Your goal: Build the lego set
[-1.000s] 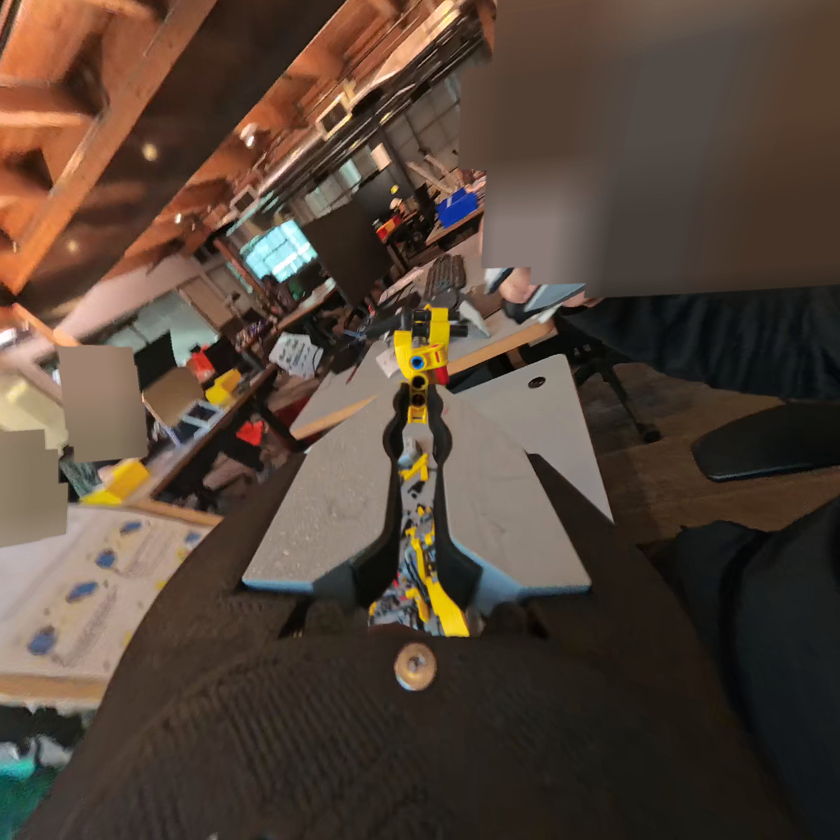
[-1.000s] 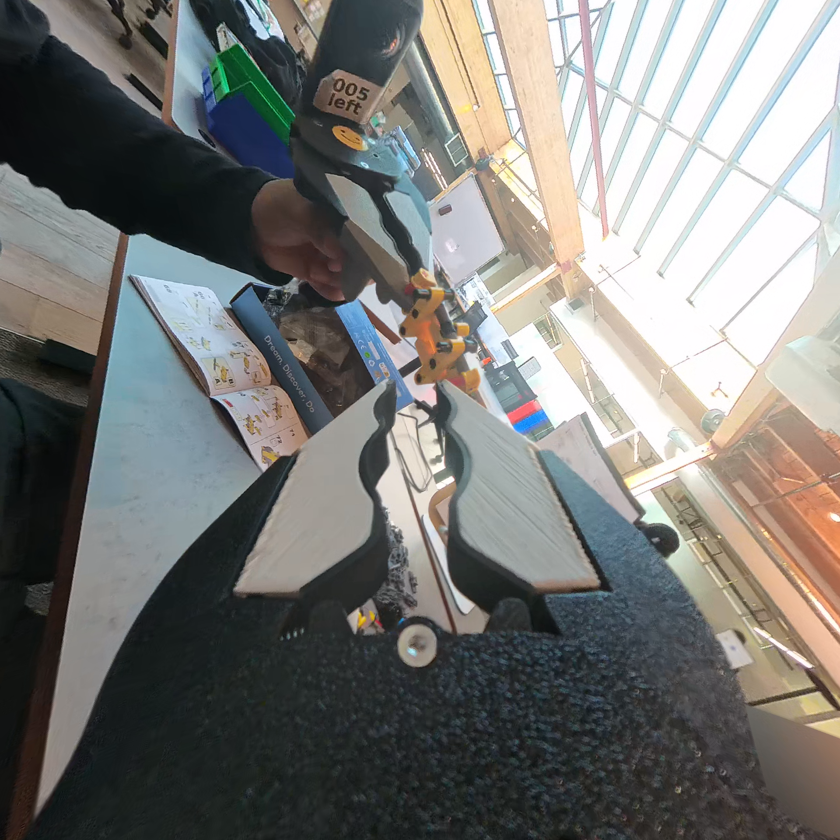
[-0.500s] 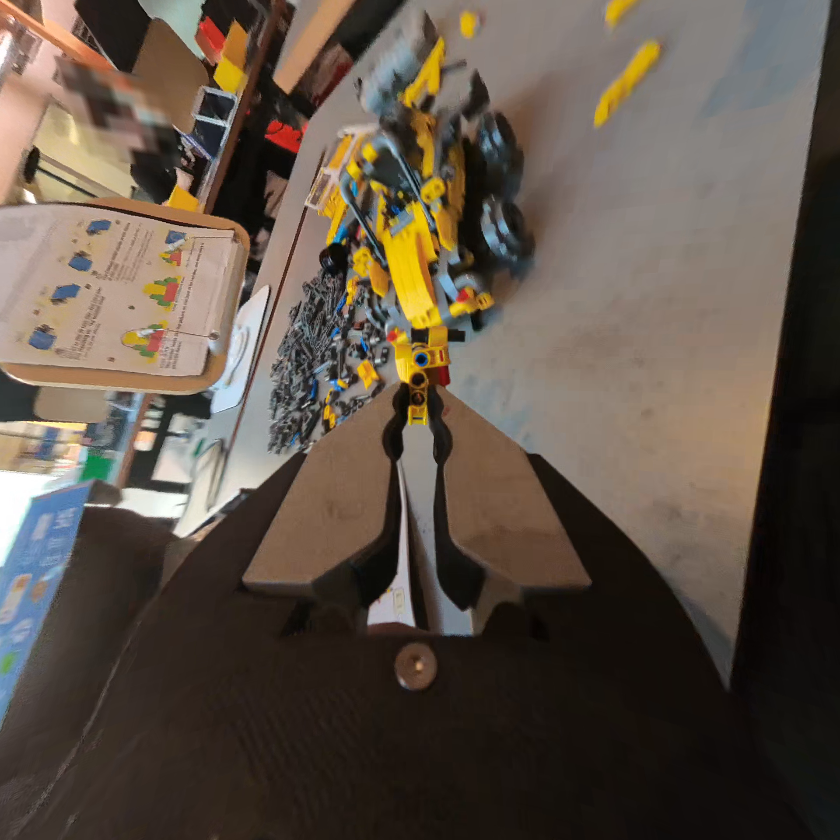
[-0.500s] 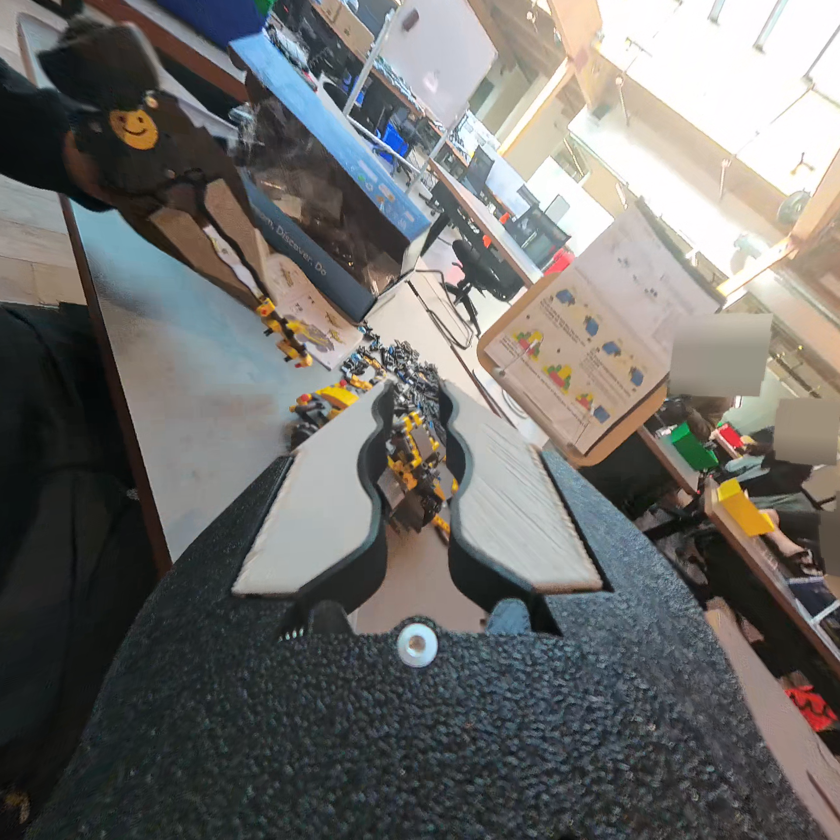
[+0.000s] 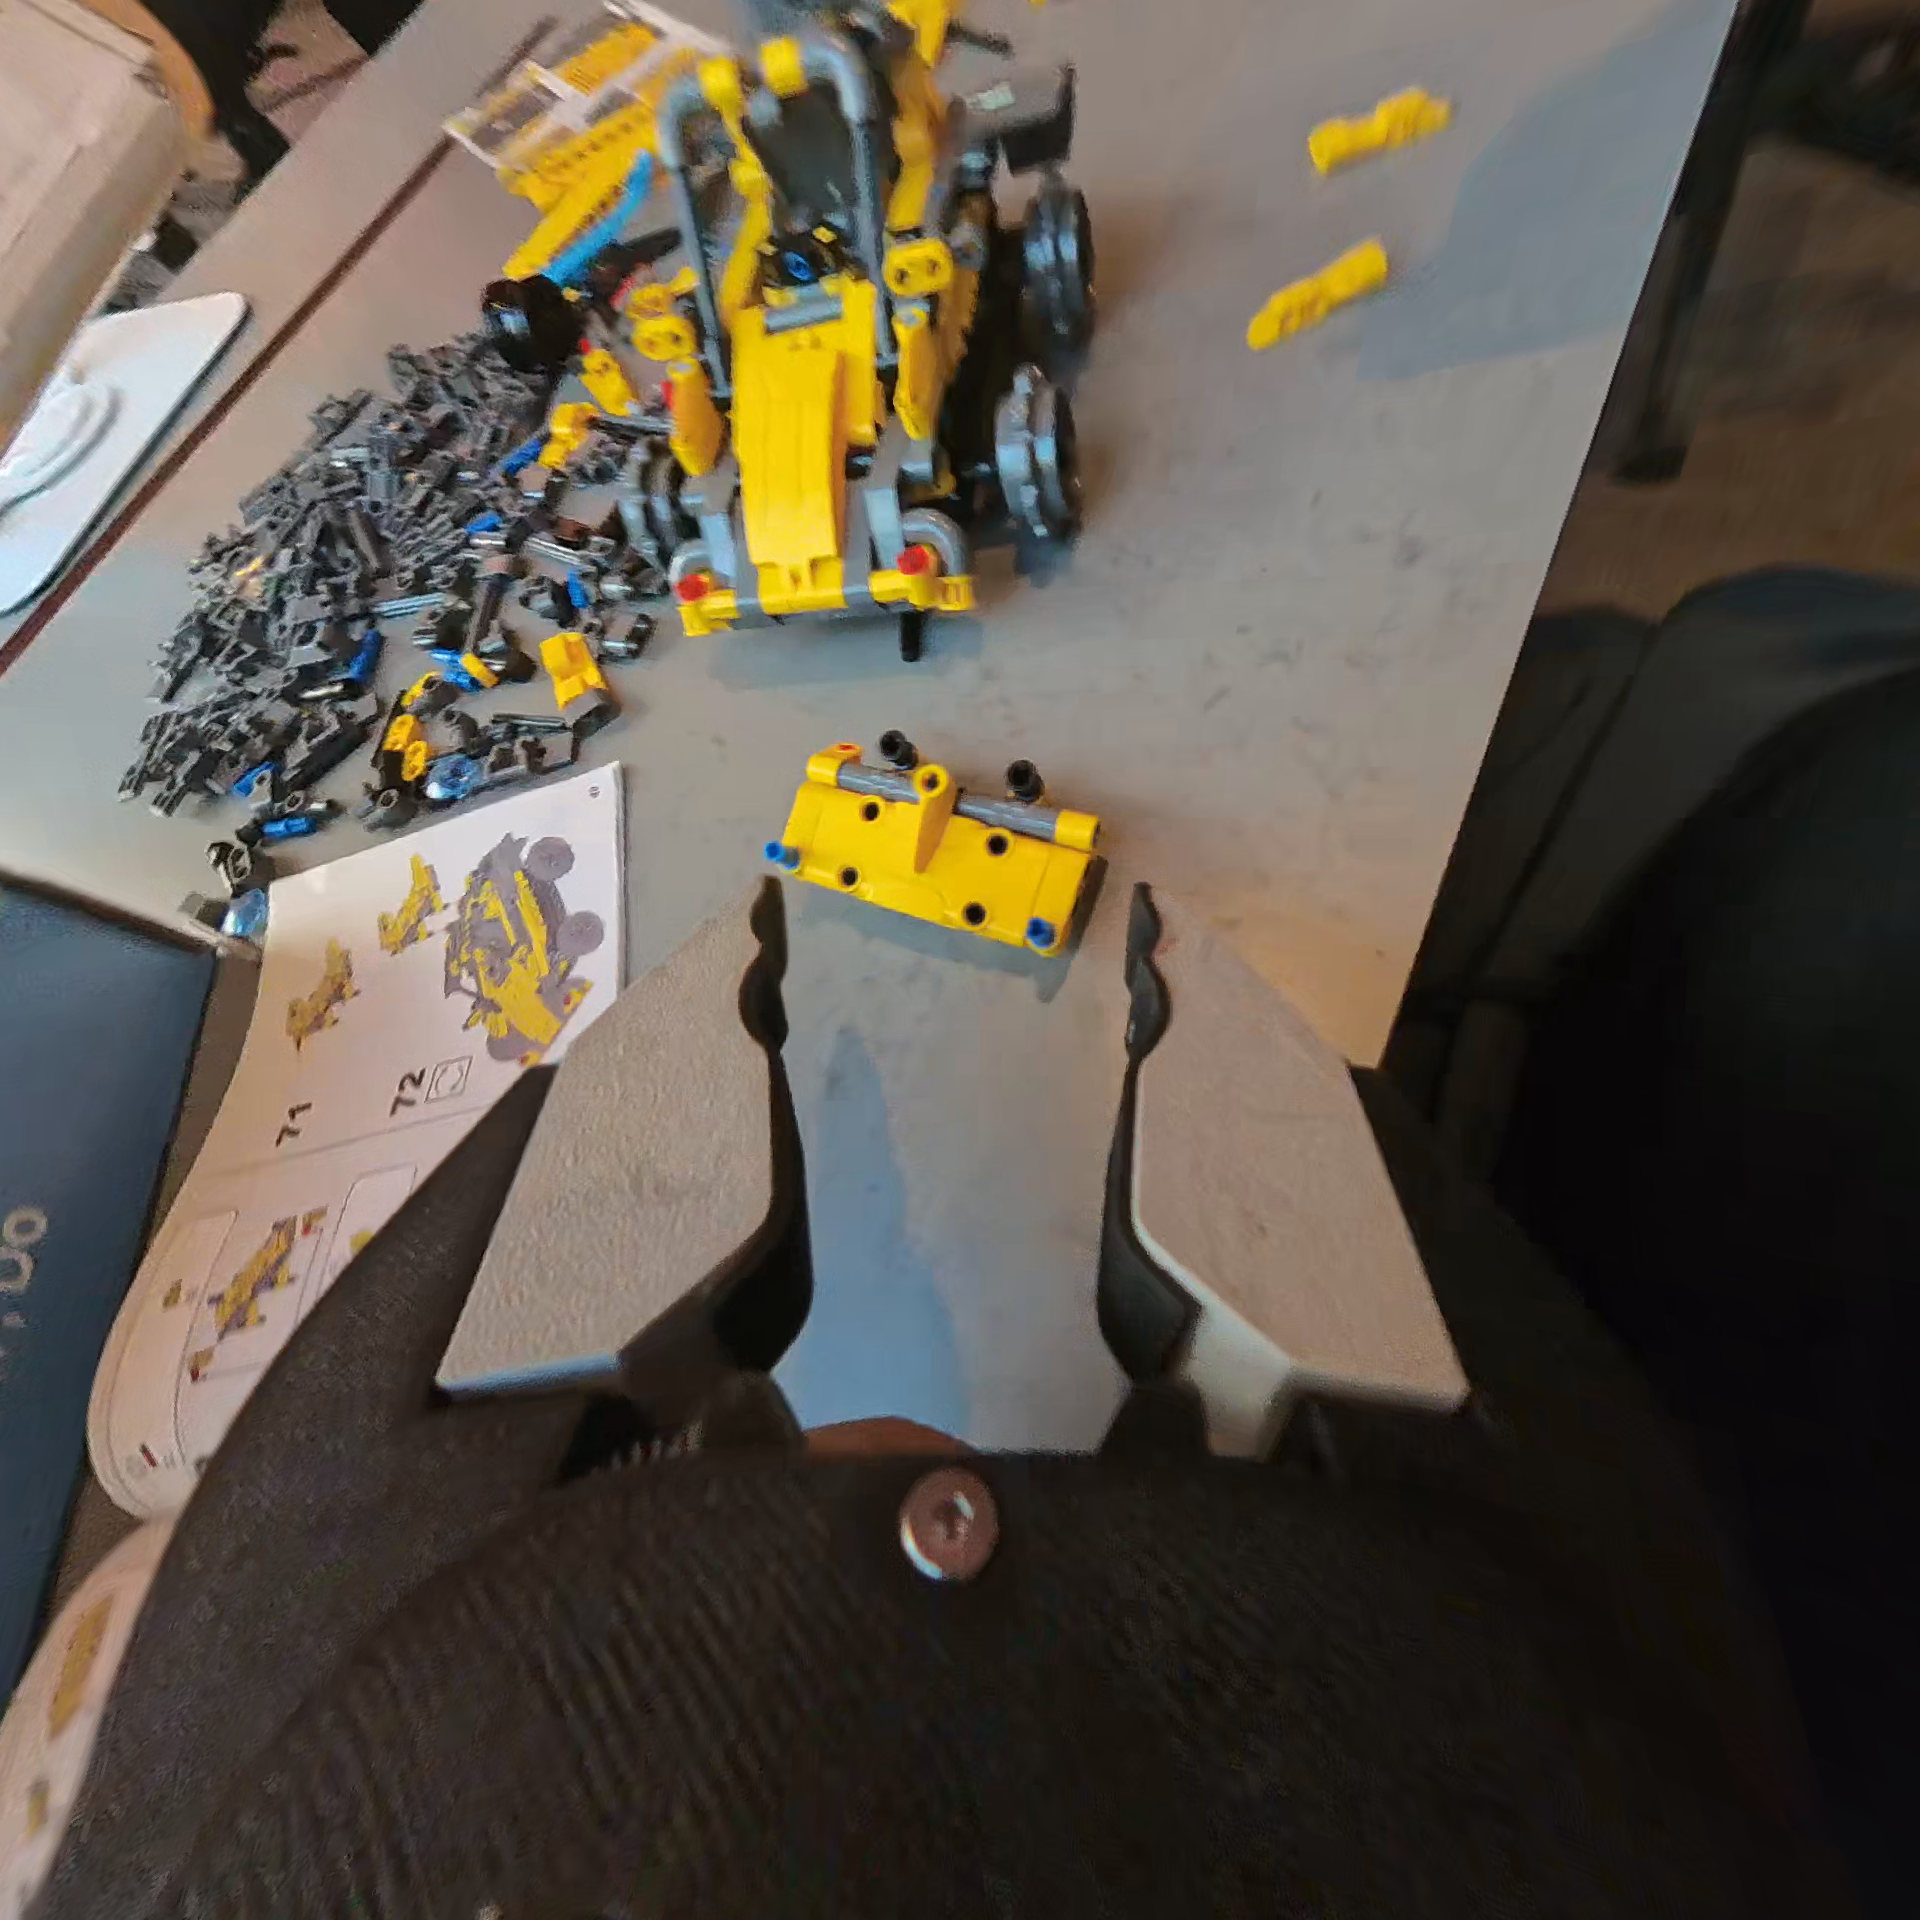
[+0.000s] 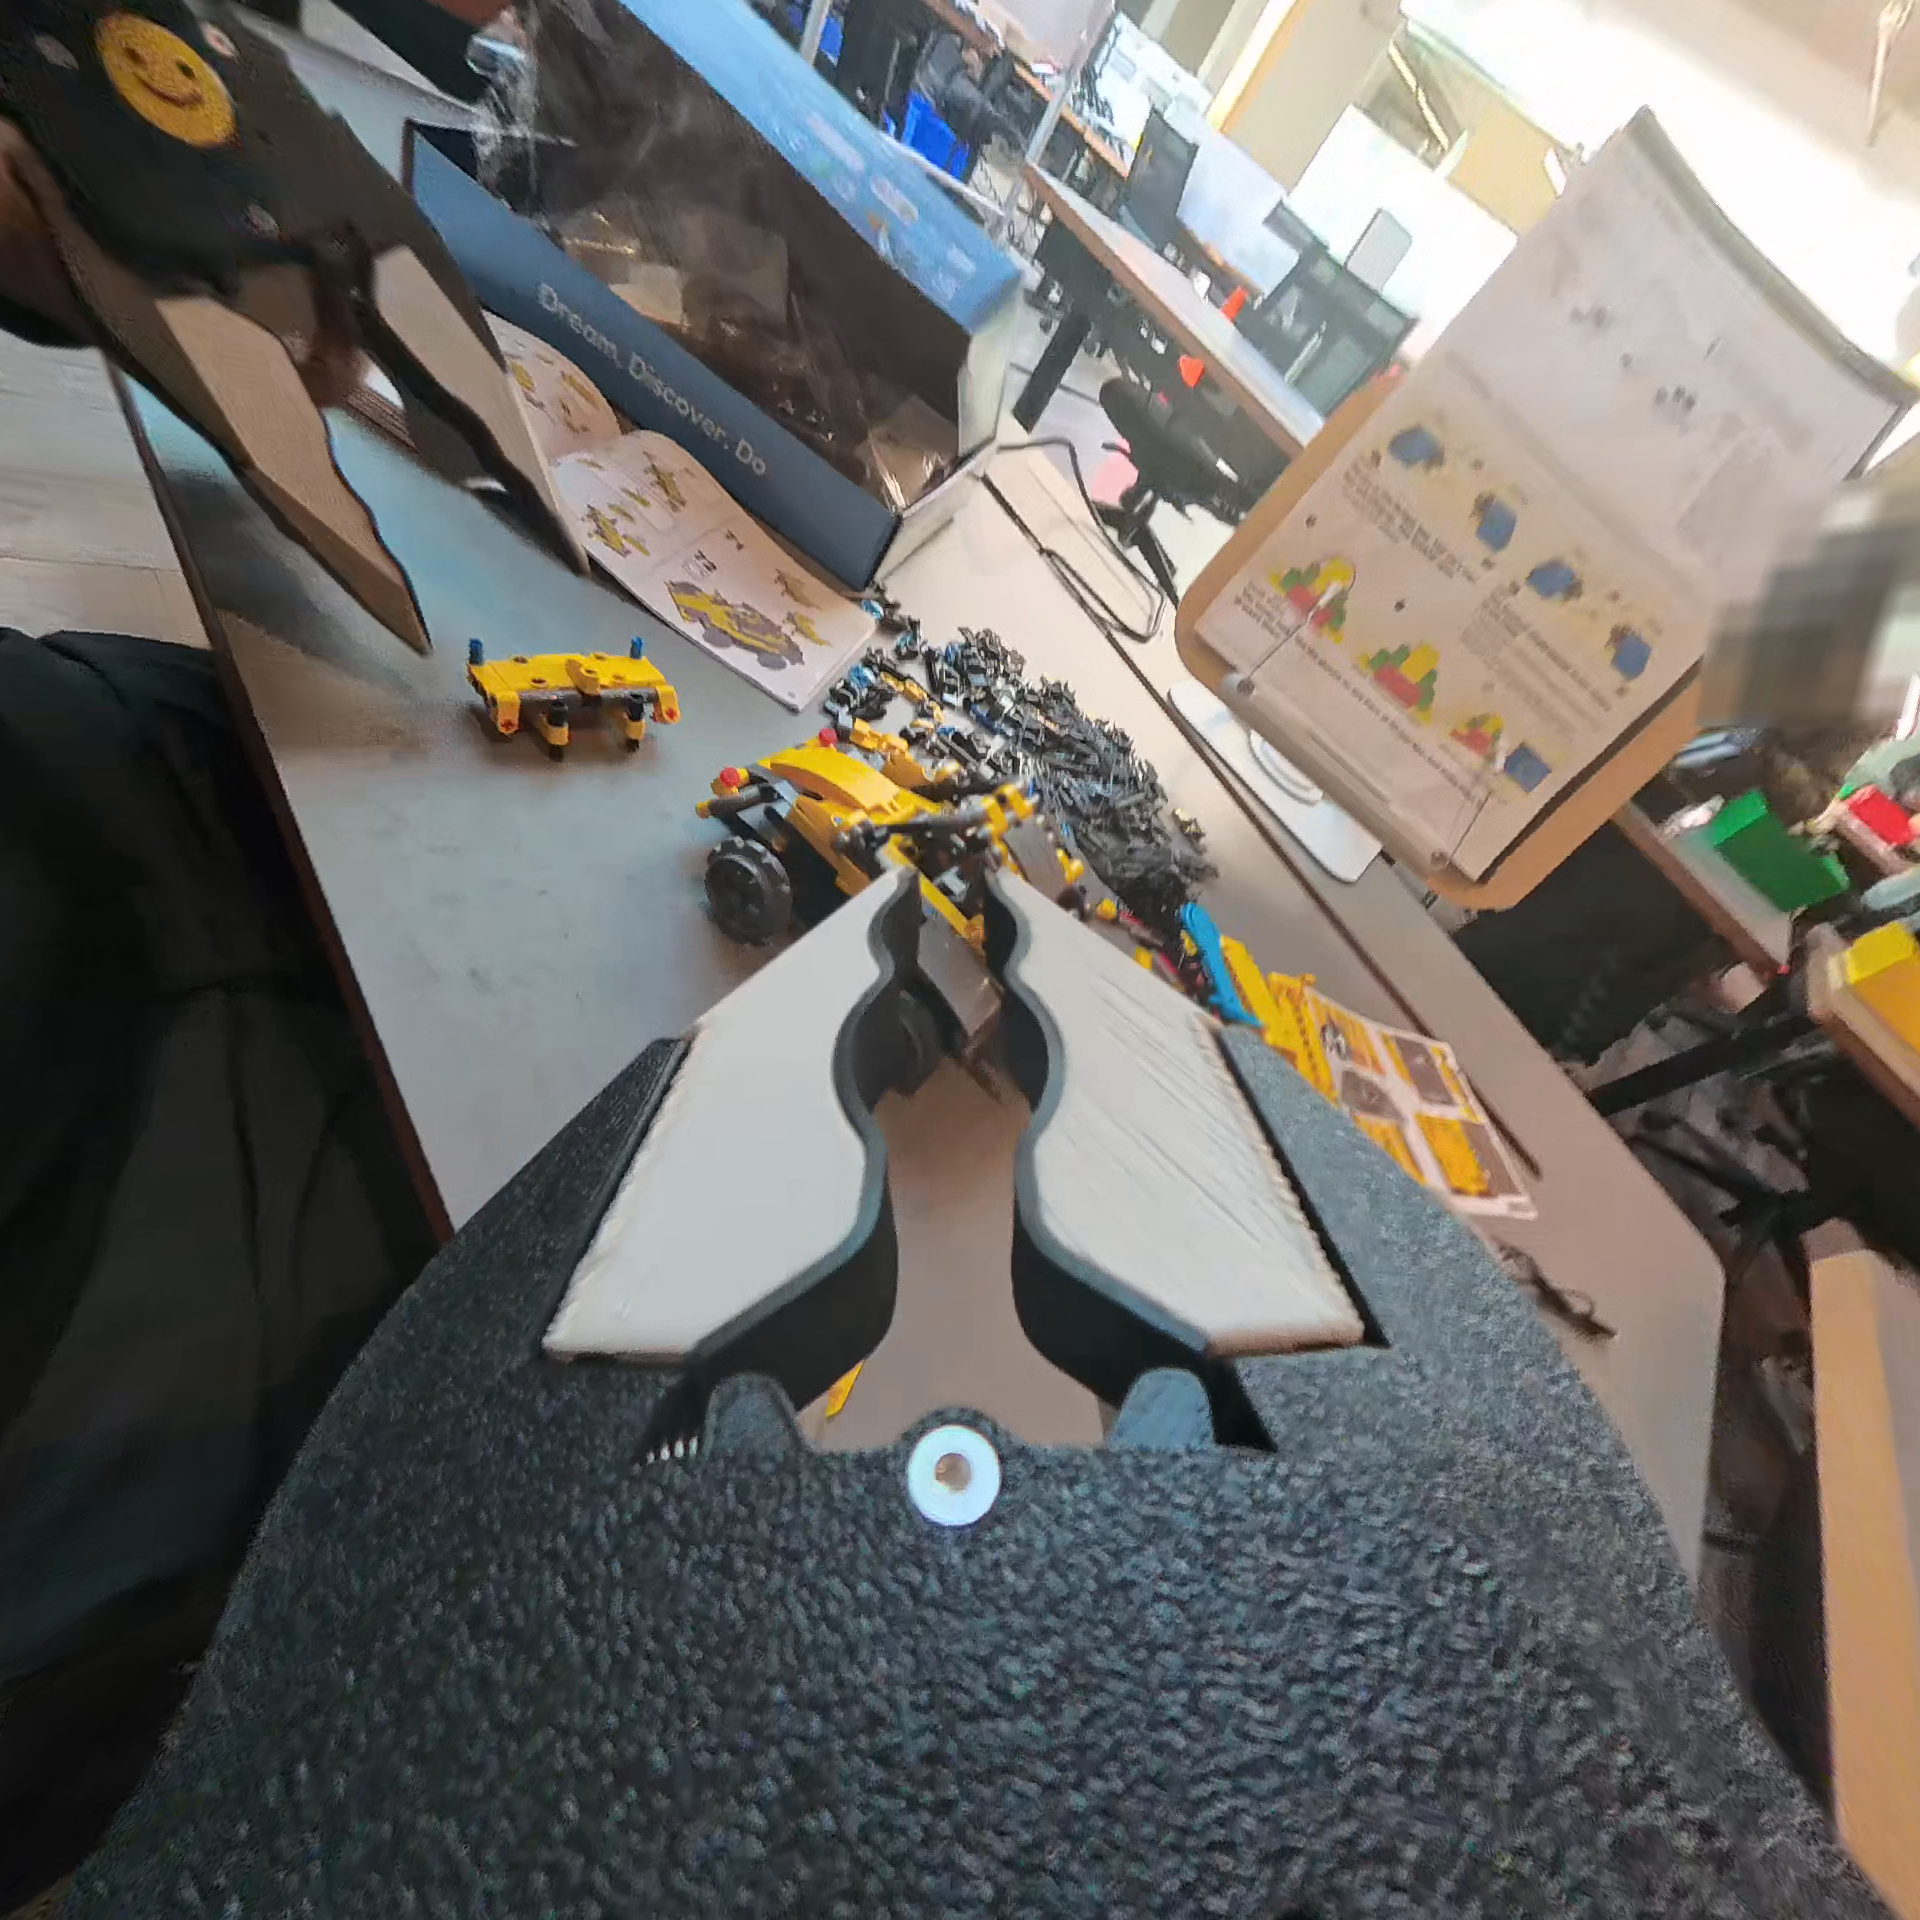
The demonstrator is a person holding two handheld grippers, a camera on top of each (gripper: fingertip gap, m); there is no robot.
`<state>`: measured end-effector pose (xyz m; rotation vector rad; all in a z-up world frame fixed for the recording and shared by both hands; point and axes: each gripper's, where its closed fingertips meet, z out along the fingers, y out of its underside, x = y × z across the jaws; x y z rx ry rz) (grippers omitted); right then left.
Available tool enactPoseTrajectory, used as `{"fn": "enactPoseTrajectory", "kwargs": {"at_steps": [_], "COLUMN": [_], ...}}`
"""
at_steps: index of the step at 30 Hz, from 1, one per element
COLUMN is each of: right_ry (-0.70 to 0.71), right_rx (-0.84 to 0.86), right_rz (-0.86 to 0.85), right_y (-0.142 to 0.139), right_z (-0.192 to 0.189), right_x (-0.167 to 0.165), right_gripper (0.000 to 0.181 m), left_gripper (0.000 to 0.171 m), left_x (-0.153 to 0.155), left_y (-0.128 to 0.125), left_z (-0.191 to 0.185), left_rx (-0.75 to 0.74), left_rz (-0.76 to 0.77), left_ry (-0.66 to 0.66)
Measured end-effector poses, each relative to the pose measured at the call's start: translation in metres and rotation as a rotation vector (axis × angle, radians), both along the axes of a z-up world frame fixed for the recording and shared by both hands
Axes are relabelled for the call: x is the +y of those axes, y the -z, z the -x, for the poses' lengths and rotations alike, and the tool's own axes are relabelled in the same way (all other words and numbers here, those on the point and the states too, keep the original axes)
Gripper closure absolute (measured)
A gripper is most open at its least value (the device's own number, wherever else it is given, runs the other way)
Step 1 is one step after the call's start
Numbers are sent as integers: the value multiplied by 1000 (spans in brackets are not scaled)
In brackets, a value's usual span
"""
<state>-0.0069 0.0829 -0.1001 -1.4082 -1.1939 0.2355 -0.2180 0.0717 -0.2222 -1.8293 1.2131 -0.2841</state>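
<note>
In the left wrist view my left gripper (image 5: 956, 899) is open and empty, its jaws wide apart. A small yellow brick sub-assembly (image 5: 935, 857) with black and blue pins lies on the grey table (image 5: 1247, 644) just ahead of its fingertips, free of them. A half-built yellow brick vehicle (image 5: 821, 395) stands beyond. In the right wrist view my right gripper (image 6: 951, 885) is empty, with a narrow gap between its tips, just above the vehicle (image 6: 831, 821). The left gripper (image 6: 499, 608) shows at upper left, above the sub-assembly (image 6: 571, 691).
A pile of small dark parts (image 5: 395, 582) lies left of the vehicle. An open instruction booklet (image 5: 436, 997) and a dark blue box (image 6: 727, 343) are at the left. Loose yellow beams (image 5: 1320, 296) lie near the table's right edge. A board with a printed sheet (image 6: 1507, 582) stands behind. About 25 centimeters separates my left fingertips from my right.
My left gripper came down from the air to the table, opened and let go of the yellow sub-assembly, which now lies there. My right gripper swung down over the vehicle.
</note>
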Motion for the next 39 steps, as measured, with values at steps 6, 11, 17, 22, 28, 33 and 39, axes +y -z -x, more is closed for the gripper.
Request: {"fn": "enactPoseTrajectory", "kwargs": {"at_steps": [6,11,17,22,28,33,39], "right_ry": [99,157,178,200,204,232,154], "right_rx": [58,153,259,247,259,293,348], "right_rz": [140,235,264,240,197,140,218], "right_y": [35,62,79,85,82,73,71], "right_z": [-20,-36,-44,-46,-48,-51,-50], "right_x": [38,69,97,108,108,103,88], "right_gripper": [166,163,159,157,181,131,181], "left_gripper": [101,104,112,115,110,159,165], "left_x": [17,26,28,26,21,16,0], "left_y": [-11,-22,-19,-25,-25,-33,-39], "left_z": [31,37,34,35,31,32,31], "left_rx": [-145,-230,-259,-327,-287,-284,-352], "left_rz": [-42,-96,-47,-21,-76,-168,-149], "left_ry": [-125,-139,-91,-70,-43,-40,2]}}
